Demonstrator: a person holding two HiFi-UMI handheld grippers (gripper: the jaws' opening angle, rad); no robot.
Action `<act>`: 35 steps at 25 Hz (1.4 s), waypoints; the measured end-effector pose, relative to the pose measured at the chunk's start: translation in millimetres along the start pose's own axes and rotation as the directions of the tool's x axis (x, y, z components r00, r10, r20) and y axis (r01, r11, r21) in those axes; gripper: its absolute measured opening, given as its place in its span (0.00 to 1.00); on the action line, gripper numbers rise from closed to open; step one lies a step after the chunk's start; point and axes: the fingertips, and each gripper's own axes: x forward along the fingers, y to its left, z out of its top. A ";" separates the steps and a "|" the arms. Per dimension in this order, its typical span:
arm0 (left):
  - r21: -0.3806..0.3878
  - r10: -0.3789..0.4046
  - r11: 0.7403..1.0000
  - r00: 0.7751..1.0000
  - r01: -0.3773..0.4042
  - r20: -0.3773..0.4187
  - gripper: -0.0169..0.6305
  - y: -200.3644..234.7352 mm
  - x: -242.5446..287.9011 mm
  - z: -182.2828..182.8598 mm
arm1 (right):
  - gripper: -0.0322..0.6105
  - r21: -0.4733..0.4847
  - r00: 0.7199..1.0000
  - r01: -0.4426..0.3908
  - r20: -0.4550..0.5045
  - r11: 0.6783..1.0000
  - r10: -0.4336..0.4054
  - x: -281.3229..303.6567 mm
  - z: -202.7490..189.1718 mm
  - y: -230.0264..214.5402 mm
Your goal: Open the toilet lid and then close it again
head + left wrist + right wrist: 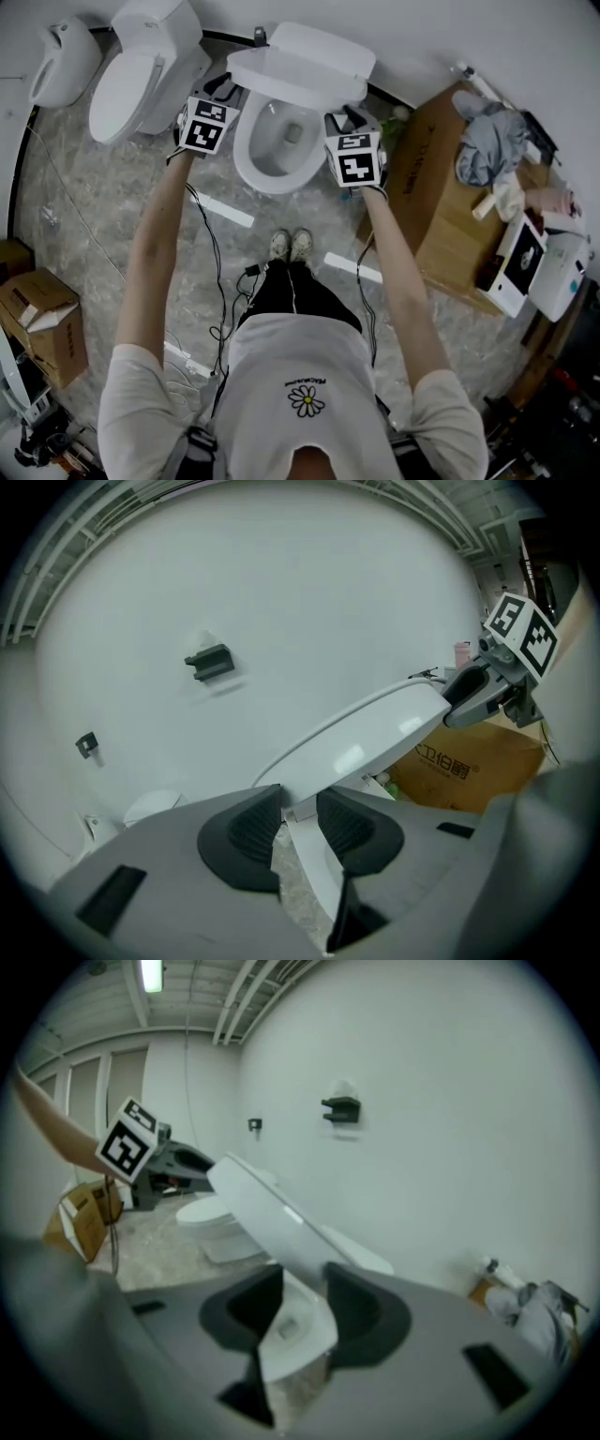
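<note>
The toilet lid (302, 58) stands half raised above the bowl (279, 142) in the head view, with the left gripper (227, 91) and the right gripper (347, 117) at its two side edges. In the left gripper view the jaws pinch the lid's rim between their dark pads. In the right gripper view the jaws likewise clasp the opposite rim, tilted above the bowl

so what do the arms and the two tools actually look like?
Left tool and right tool: grey bodies, dark ribbed pads, a white cube with black square markers on each. Black cables trail back along bare arms. White short-sleeved T-shirt, daisy print.
</note>
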 end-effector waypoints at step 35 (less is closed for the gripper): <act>0.117 -0.349 0.912 0.896 0.392 -0.275 0.42 -90.5 -36.9 -174.6 | 0.34 0.010 0.945 -0.216 -0.248 0.976 0.212 12.1 -147.7 93.6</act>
